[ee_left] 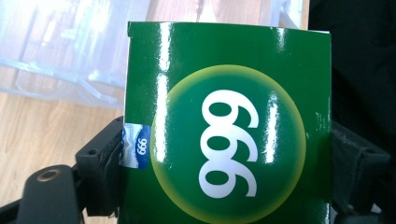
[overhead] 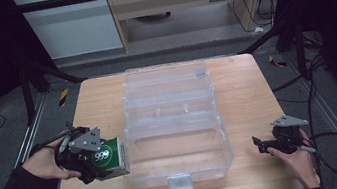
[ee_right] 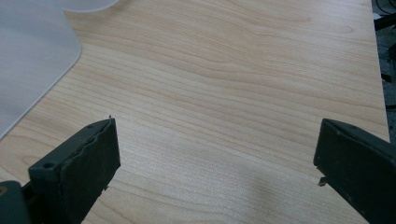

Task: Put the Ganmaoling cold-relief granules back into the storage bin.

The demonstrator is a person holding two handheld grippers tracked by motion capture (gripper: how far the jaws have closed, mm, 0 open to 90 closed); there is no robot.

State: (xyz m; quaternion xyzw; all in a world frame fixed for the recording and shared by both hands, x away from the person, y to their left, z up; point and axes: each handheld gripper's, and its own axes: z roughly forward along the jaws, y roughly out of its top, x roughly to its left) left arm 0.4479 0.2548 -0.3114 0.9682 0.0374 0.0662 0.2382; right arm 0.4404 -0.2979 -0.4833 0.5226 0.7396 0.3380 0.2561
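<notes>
Your left gripper (overhead: 96, 158) is clamping a green box (overhead: 110, 158) marked 999, with a jaw pressing on each side of it; in the left gripper view the box (ee_left: 229, 126) is sitting squarely between the jaws. Just beyond its tip, to its right, the clear plastic case (overhead: 173, 124) is lying open on the wooden table (overhead: 246, 88). Your right gripper (overhead: 265, 144) is hovering beside the case's far side, jaws spread wide apart over bare wood (ee_right: 224, 93).

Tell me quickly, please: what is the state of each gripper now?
Left gripper: closed on the green box, a jaw on each side.
Right gripper: open, holding nothing, above the wooden table.
</notes>
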